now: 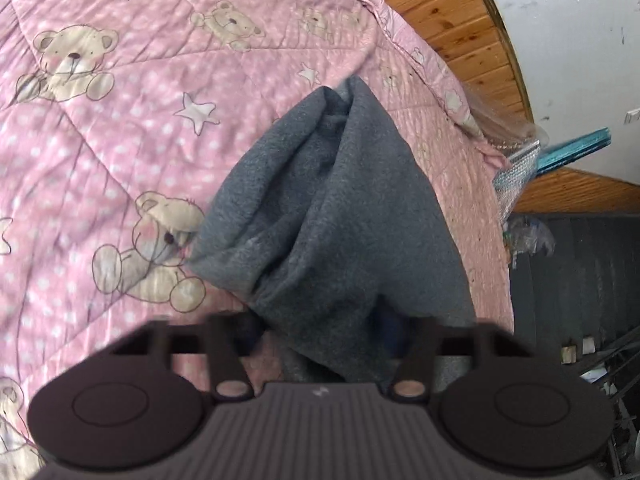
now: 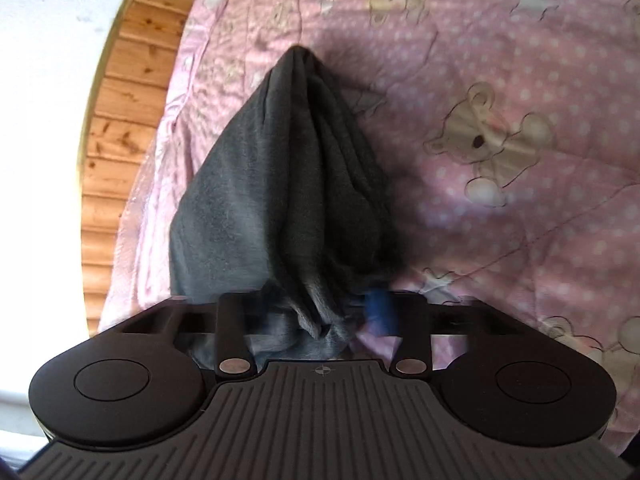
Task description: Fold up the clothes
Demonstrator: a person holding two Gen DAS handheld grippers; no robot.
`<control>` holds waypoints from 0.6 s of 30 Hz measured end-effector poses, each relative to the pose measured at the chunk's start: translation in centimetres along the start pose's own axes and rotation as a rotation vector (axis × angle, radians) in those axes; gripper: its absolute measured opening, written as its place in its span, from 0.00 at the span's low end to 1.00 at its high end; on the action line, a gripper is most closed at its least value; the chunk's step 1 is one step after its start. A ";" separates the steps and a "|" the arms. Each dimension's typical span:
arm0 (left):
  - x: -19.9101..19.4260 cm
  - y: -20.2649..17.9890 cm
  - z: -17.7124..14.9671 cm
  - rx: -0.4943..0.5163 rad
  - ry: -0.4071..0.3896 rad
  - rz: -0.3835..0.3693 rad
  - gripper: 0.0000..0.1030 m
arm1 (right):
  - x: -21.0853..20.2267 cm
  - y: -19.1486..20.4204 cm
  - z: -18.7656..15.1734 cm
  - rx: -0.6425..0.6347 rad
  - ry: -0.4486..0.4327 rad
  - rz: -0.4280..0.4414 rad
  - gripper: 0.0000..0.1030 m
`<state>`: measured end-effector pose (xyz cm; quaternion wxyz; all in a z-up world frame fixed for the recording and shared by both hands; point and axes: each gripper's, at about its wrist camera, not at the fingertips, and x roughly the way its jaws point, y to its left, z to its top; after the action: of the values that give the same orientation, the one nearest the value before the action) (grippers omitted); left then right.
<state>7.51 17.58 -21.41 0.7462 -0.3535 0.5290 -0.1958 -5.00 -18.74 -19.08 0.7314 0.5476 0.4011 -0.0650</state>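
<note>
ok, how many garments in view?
1. A grey fleece garment, apparently the same piece in both wrist views, lies bunched on the pink quilt and runs between the fingers of the left gripper and right gripper. Others may be out of frame.

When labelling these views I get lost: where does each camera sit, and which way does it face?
Left wrist: sits on the left tool, facing forward and down at the gray cloth on the pink quilt; only the tool shows, no hand.
Right wrist: sits on the right tool, facing forward and down at the gray cloth; only the tool shows.
Shared: gray cloth, pink quilt, wood panelling.
</note>
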 end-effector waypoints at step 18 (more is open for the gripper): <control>-6.0 -20.4 9.9 0.038 -0.417 -0.092 0.31 | -0.4 25.7 20.9 -0.641 0.028 0.288 0.27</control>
<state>16.13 11.02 -0.65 0.8363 -0.3959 0.3426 -0.1626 19.25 -26.68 2.06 0.8623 0.3419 0.3297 0.1755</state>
